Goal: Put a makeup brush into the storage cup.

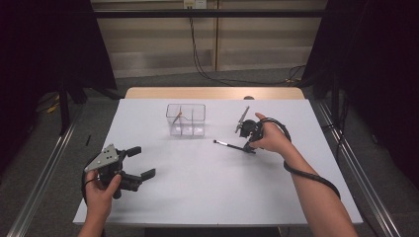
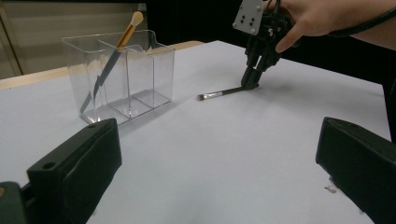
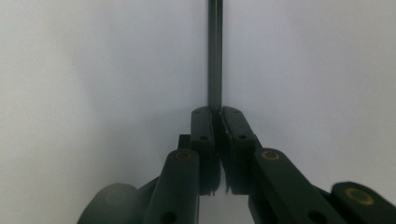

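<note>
**Brush pinched at handle end**

Left gripper (image 1: pixel 139 162) idle near the desk (image 1: pixel 207 197) edge, jaws apart. Right gripper (image 1: pixel 248 143) clamped on the brush (image 1: pixel 228 144) lying mid-desk. Thin, light, stiff, likely slippery; grip mid-handle. Organizer (image 1: pixel 186 120) beyond.

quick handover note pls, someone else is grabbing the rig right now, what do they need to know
Right gripper: jaws shut on the handle end of the dark brush, which lies on the table, bristles toward the organizer.
Left gripper: jaws open, holding nothing, near the table's front left.
Clear organizer: one gold-handled brush already stands in a compartment.
Left, most likely: lift the dark brush and drop it into the organizer.
</note>
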